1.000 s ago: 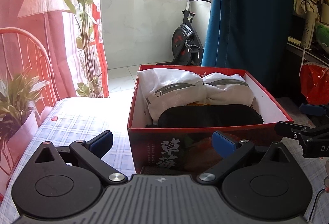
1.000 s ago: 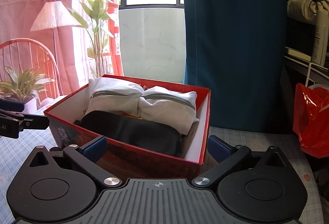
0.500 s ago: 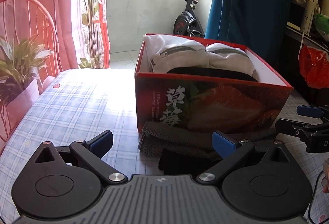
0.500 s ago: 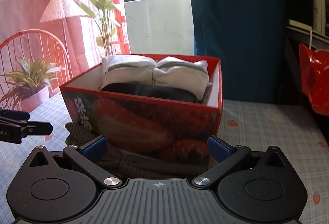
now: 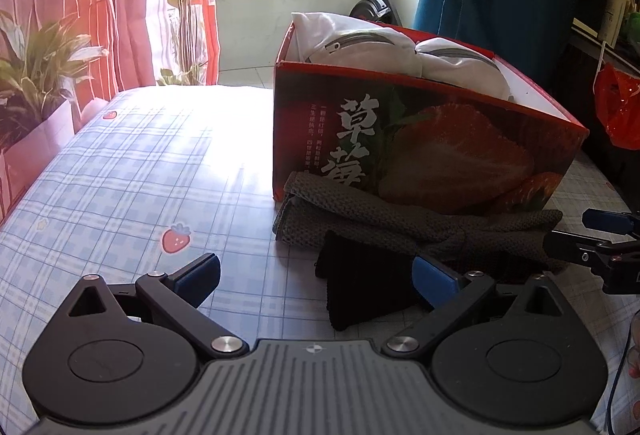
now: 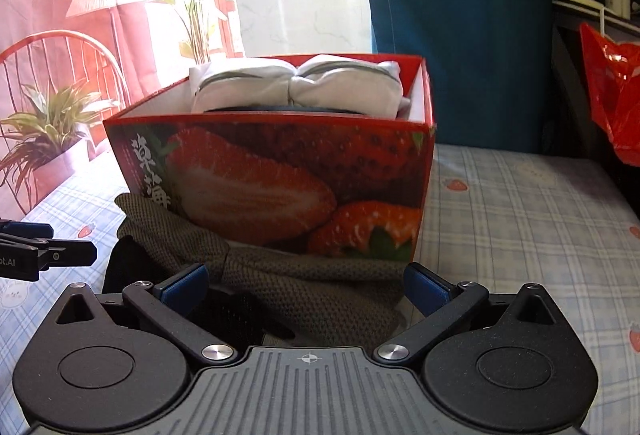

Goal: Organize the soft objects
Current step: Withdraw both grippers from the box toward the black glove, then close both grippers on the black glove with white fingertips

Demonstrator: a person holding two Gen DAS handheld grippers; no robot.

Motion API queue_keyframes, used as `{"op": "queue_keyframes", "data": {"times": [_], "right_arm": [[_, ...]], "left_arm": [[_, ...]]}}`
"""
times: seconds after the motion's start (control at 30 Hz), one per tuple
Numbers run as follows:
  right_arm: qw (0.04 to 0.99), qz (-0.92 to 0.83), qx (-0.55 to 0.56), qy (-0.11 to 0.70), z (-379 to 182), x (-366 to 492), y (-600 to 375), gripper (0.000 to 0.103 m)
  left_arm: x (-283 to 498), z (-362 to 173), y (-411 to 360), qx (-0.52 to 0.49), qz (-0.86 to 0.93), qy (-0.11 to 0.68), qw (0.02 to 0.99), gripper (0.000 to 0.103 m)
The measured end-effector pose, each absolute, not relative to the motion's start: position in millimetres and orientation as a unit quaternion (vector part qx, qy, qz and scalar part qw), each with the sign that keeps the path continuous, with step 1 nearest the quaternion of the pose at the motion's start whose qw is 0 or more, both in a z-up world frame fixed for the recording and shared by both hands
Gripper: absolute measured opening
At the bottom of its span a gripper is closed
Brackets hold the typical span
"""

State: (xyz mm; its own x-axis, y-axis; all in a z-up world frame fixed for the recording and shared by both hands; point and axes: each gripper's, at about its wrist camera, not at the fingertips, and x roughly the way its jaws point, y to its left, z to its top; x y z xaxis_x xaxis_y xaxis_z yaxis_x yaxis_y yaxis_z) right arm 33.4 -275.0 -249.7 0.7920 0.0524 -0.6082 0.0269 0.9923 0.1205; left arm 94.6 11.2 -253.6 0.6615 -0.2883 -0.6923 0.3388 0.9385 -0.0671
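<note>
Both grippers gape empty over the table; the right gripper [image 6: 306, 285] sits nearer, straddling the cloth [image 6: 304, 291] lying crosswise before the box [image 6: 280, 171].

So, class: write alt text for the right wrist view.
An open right tool sits low over a knitted olive-brown cloth lying on a checked tablecloth against a red strawberry-print box. White zipped pouches fill the box.
</note>
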Motion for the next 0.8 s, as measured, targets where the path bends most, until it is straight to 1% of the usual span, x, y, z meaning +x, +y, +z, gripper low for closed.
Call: {"op": "queue_keyframes", "data": {"times": [0.17,0.3,0.43,0.53,0.73,0.8], "right_arm": [[0.941,0.015,0.068,0.330,-258.3,29.5,-276.2,0.103],[0.939,0.020,0.073,0.334,-262.9,30.0,-276.5,0.101],[0.939,0.021,0.072,0.337,-264.4,31.2,-274.3,0.093],[0.938,0.017,0.074,0.337,-265.8,28.1,-272.1,0.090],[0.935,0.011,0.087,0.342,-267.1,19.0,-270.1,0.083],[0.935,0.015,0.088,0.344,-267.3,16.8,-269.1,0.081]], "left_arm": [[91.5,-262.1,16.3,0.026,-0.181,0.384,0.905,0.100],[91.3,-267.6,15.0,0.015,-0.195,0.393,0.898,0.095],[92.3,-270.1,9.0,0.013,-0.208,0.392,0.896,0.091],[96.7,-273.0,3.5,0.011,-0.220,0.390,0.894,0.088],[112.5,-280.7,-8.6,0.009,-0.231,0.408,0.883,0.088],[114.7,-280.5,-13.4,0.012,-0.237,0.406,0.883,0.086]]}}
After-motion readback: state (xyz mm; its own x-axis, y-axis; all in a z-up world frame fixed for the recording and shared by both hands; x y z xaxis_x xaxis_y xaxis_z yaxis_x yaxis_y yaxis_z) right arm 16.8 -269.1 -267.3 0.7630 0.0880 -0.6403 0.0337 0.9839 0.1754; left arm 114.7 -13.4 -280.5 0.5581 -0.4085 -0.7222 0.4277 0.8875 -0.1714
